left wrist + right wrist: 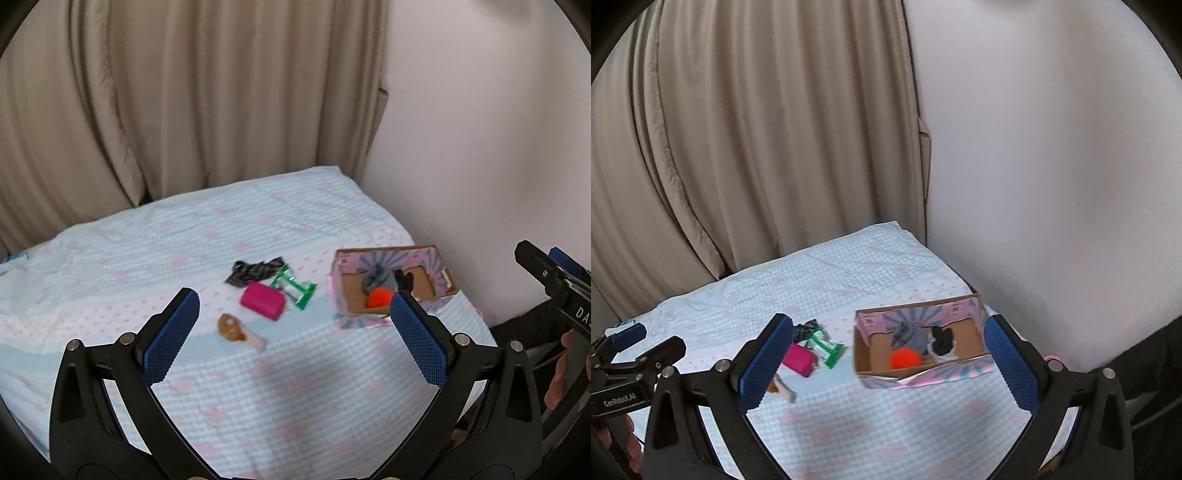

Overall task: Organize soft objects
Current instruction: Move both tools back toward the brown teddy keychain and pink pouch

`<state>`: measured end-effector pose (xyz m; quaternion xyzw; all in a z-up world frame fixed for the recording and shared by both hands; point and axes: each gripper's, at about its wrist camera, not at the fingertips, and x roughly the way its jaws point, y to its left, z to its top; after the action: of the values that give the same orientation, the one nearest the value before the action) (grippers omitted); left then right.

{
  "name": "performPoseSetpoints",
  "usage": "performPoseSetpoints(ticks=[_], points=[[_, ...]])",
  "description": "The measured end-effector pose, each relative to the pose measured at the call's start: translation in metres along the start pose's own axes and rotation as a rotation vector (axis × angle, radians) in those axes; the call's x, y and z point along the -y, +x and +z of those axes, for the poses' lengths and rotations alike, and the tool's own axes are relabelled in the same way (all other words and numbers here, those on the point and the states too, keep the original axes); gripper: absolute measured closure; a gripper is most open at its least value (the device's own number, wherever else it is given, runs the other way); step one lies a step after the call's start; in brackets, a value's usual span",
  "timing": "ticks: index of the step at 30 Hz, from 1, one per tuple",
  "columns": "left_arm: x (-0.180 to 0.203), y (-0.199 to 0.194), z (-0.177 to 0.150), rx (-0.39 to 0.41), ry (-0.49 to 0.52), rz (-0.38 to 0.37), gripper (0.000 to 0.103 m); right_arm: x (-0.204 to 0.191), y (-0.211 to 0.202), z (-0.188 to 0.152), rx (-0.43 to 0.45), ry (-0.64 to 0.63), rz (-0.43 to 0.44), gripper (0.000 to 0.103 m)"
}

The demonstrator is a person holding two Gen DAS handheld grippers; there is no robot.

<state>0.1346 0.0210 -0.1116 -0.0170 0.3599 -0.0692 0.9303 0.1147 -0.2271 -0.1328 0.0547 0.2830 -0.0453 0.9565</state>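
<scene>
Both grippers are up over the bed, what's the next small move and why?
Probably lower the open left gripper onto the pink pouch: it lies loose on the bedspread, while the cardboard box already holds the orange ball.

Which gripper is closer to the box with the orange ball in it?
Right, probably. The right gripper faces the cardboard box almost head-on, the box lying between its open fingers. The left gripper is off to the box's left, pointing at the loose items.
</scene>
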Motion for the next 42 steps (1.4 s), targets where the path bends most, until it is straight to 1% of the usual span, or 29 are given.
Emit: performPoseSetpoints(ticks=[4, 8, 13, 17, 22, 27, 29, 32, 36, 37, 40, 42], points=[[-0.044, 0.004, -0.011, -0.025, -0.026, 0.001, 0.0, -0.039, 0.004, -0.016, 0.005, -0.023, 0.012, 0.0], [-0.086, 0.023, -0.021, -0.065, -0.065, -0.007, 0.0, -0.071, 0.019, -0.027, -0.005, -0.026, 0.046, 0.0], [-0.128, 0.066, -0.032, -0.123, -0.118, -0.013, 0.0, -0.105, 0.055, -0.041, -0.043, -0.053, 0.078, 0.0], [-0.148, 0.108, -0.046, -0.162, -0.155, -0.022, 0.0, -0.124, 0.097, -0.053, -0.09, -0.086, 0.118, 0.0], [-0.164, 0.167, -0.065, -0.224, -0.197, -0.058, 0.001, -0.145, 0.155, -0.072, -0.155, -0.133, 0.183, 0.0], [-0.173, 0.233, -0.09, -0.258, -0.177, -0.086, 0.001, -0.158, 0.225, -0.099, -0.244, -0.188, 0.234, 0.0], [-0.176, 0.256, -0.1, -0.267, -0.168, -0.096, 0.004, -0.164, 0.251, -0.111, -0.269, -0.225, 0.247, 0.0], [-0.182, 0.289, -0.119, -0.275, -0.185, -0.125, 0.005, -0.174, 0.288, -0.13, -0.3, -0.279, 0.277, 0.0], [-0.182, 0.325, -0.141, -0.306, -0.181, -0.156, 0.006, -0.184, 0.332, -0.152, -0.338, -0.336, 0.314, 0.0], [-0.181, 0.333, -0.145, -0.314, -0.173, -0.165, 0.008, -0.185, 0.343, -0.158, -0.355, -0.348, 0.321, 0.0], [-0.177, 0.349, -0.154, -0.321, -0.143, -0.185, 0.013, -0.186, 0.371, -0.172, -0.393, -0.393, 0.335, 0.0], [-0.174, 0.357, -0.156, -0.312, -0.129, -0.19, 0.013, -0.189, 0.386, -0.18, -0.414, -0.423, 0.356, 0.0]])
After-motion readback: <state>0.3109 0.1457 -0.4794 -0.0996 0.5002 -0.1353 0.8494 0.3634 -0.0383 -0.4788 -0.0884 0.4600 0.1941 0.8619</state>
